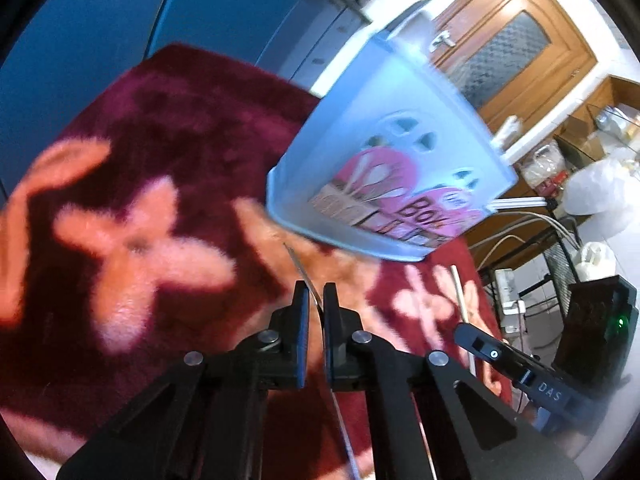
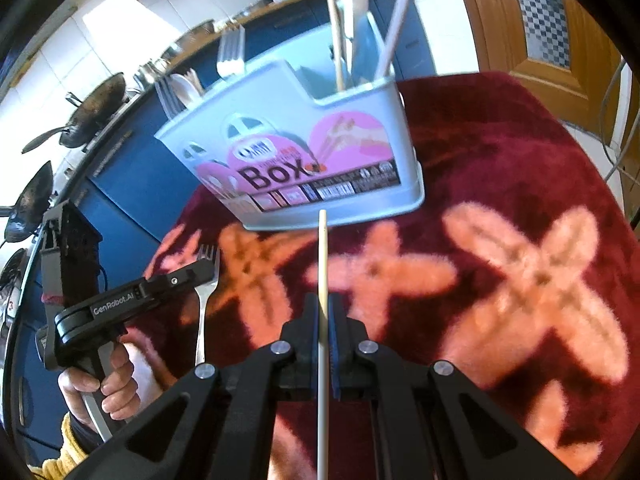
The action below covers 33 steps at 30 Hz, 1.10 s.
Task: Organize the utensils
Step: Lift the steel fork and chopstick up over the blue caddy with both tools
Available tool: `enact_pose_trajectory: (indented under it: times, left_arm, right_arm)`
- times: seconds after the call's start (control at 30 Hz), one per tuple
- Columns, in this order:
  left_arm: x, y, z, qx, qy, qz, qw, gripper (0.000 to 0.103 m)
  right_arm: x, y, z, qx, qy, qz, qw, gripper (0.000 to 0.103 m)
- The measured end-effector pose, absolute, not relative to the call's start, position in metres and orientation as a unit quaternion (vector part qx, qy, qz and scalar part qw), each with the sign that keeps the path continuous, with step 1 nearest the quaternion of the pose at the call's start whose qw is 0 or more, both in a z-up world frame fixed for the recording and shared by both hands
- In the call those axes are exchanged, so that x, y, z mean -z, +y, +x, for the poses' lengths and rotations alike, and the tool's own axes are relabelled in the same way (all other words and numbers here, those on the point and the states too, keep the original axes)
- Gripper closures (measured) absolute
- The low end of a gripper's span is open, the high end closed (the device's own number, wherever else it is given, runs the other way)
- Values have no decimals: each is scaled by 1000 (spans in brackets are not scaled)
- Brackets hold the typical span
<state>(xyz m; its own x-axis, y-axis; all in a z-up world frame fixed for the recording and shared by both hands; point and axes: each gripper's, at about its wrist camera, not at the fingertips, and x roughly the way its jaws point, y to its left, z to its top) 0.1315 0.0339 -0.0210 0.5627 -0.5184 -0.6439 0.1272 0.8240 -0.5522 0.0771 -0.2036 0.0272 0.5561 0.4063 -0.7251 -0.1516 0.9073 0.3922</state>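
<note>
A light blue utensil box [image 2: 320,152] with a pink label stands on the red flowered blanket [image 2: 500,184]; it also shows in the left wrist view [image 1: 384,168]. It holds forks, spoons and chopsticks. My right gripper [image 2: 325,300] is shut on a pale chopstick [image 2: 323,264] that points toward the box's front. My left gripper [image 1: 316,292] is shut on a metal fork [image 1: 304,272], seen edge-on there; in the right wrist view the fork [image 2: 205,280] is at lower left, tines up, in the left gripper [image 2: 176,280].
Blue cabinets [image 2: 132,184] and a counter with woks [image 2: 92,112] lie behind the box. A wooden door [image 2: 540,32] is at the right. A stick [image 1: 460,292], cables and bags [image 1: 592,192] lie past the blanket's edge.
</note>
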Motion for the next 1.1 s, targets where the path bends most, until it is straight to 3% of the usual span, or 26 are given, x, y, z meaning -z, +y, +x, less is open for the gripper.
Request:
enact_pose_trajectory:
  times: [0.43,1.1]
  left_arm:
    - [-81,26,90,212,275,-165,923,103]
    - [-186,2,156,199,136,-137,961,103]
  right_arm:
    - [-95,-208,54,-169,308,139,926,97]
    - [-157,-222,119,-141,176,160,961,97]
